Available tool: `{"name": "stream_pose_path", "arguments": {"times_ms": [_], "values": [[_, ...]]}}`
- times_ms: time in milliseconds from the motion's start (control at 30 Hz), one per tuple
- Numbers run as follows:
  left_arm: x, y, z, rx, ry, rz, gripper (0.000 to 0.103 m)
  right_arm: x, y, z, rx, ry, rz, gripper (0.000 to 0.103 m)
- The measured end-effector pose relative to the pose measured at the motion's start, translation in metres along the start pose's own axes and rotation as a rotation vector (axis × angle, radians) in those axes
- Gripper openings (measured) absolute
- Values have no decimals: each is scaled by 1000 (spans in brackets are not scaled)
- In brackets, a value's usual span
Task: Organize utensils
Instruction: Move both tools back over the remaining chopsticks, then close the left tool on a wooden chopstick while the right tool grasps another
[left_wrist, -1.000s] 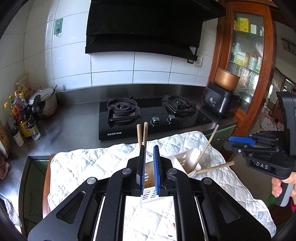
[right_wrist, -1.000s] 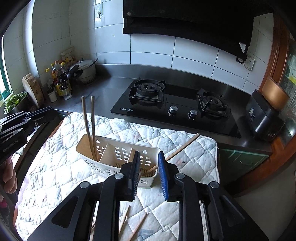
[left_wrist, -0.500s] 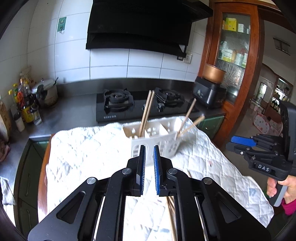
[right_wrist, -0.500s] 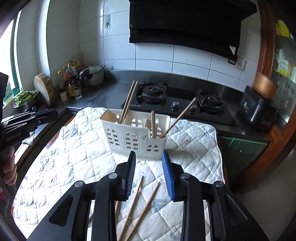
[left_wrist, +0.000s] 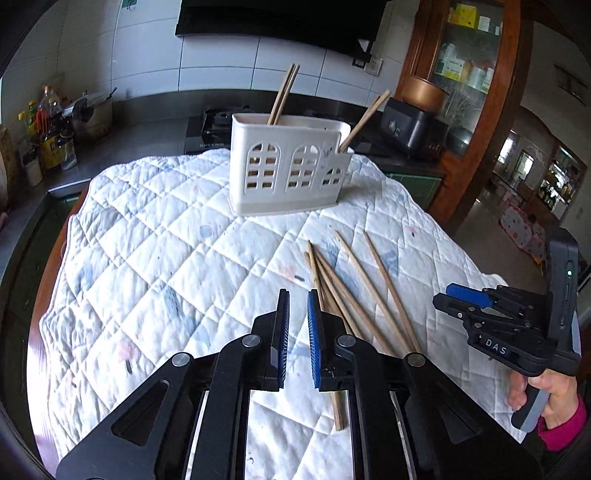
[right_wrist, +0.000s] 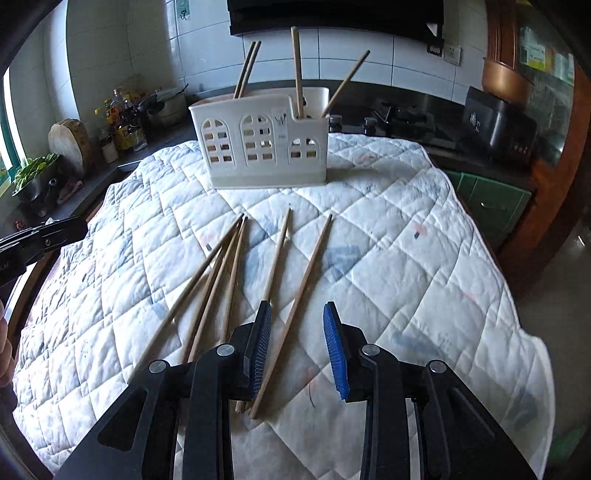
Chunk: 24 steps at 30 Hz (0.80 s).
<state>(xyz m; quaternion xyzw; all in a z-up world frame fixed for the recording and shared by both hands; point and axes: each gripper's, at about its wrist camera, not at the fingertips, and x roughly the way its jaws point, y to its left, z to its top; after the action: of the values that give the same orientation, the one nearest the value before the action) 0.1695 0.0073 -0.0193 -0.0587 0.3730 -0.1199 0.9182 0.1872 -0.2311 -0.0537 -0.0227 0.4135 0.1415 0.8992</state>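
A white slotted utensil holder (left_wrist: 288, 173) (right_wrist: 266, 147) stands upright at the far side of the quilted cloth (left_wrist: 147, 258) (right_wrist: 406, 258), with several wooden chopsticks (right_wrist: 297, 74) sticking out of it. Several loose chopsticks (left_wrist: 354, 291) (right_wrist: 221, 280) lie fanned on the cloth in front of it. My left gripper (left_wrist: 298, 293) hovers just left of that bunch, shut to a narrow slit with nothing in it. My right gripper (right_wrist: 297, 306) hangs open over the cloth; the rightmost chopstick (right_wrist: 306, 269) lies under the gap, untouched. The right gripper (left_wrist: 458, 299) also shows in the left wrist view.
Behind the cloth runs a steel counter with a black gas hob (right_wrist: 402, 122), bottles and a pot (left_wrist: 48, 125) at the left and a black appliance (left_wrist: 410, 129) at the right. A wooden glass-door cabinet (left_wrist: 469, 74) stands at the right. A hand (left_wrist: 554, 391) holds the right gripper's handle.
Both grippers have drawn back from above the holder and sunk toward the cloth, bringing the loose chopsticks into view. The right jaws stand slightly wider than a second ago.
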Motion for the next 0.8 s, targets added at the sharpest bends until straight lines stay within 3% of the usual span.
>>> {"name": "stream_pose_path", "arguments": {"times_ms": [33, 100, 133, 800], "values": [[3, 0, -6, -6, 14, -6, 13, 3, 0, -5, 14, 10, 7, 29], [9, 0, -18, -21, 37, -7, 29, 9, 1, -13, 30, 24, 12, 28], [12, 1, -23, -25, 44, -9, 30, 11, 2, -17, 31, 27, 7, 27], [43, -27, -57, 20, 137, -69, 29, 29, 10, -32, 94, 68, 14, 18]]}}
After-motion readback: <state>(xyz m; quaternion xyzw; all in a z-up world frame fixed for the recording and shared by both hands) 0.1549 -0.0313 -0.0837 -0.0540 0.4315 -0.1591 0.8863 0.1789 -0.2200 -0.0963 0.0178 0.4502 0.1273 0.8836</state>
